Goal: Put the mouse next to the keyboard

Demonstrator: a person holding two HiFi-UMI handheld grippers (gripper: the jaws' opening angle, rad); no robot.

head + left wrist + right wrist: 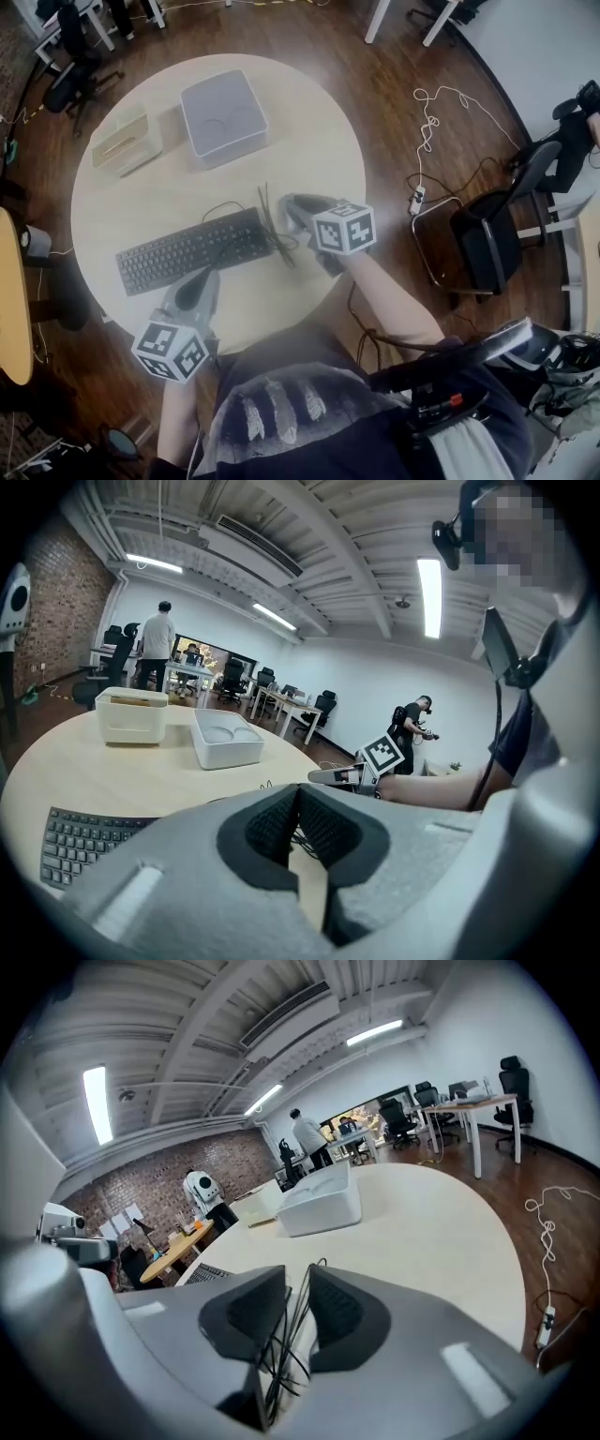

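Left gripper (199, 281): my left forearm comes up from the lower left edge of the head view. The tool slopes down toward the near edge of the keyboard (192, 248), tips just short of it. In the left gripper view its jaws are pressed together with nothing between them.

Right gripper (292, 206): my right forearm (384, 300) reaches from the torso across the table's near rim, up and to the left. The tool is tilted down, just past the keyboard's right end. Its jaws stand narrow and are closed on a bundle of black cable (281, 1335). Loose strands hang below the pads.

Task item: I cannot make out the mouse in any view. The keyboard lies flat on the near left part of the round table (309, 122).

Other items: a grey tray (223, 117) and a beige box (127, 143) sit on the far side, well apart from both tools.
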